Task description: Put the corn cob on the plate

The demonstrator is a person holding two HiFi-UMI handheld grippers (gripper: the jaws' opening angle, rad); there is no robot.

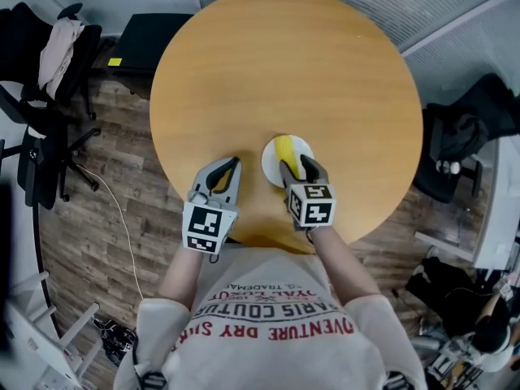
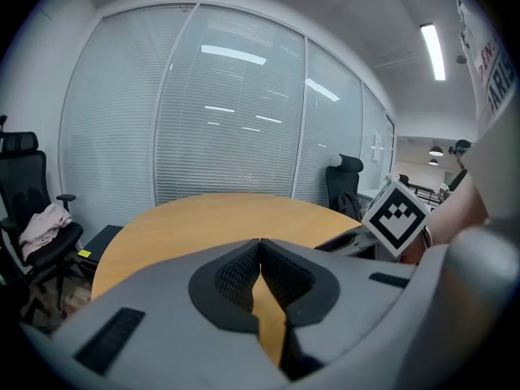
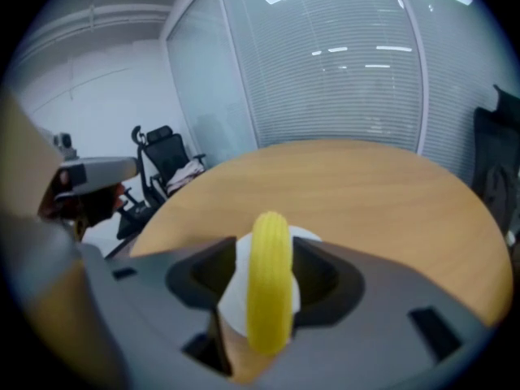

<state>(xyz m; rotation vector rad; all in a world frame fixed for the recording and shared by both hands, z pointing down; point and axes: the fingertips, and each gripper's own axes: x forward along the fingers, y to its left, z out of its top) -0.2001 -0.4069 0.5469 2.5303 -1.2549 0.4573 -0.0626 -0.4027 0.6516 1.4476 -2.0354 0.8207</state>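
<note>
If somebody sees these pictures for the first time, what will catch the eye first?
The bright yellow corn cob stands out first, lying on a small white plate near the person's edge of the round wooden table. The right gripper is open, with the cob between its jaws. The left gripper is shut and empty, just left of the plate.

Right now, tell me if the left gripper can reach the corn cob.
Probably not: the right gripper straddles the corn cob on the plate, jaws open, blocking the near side; the left gripper is shut.
</note>
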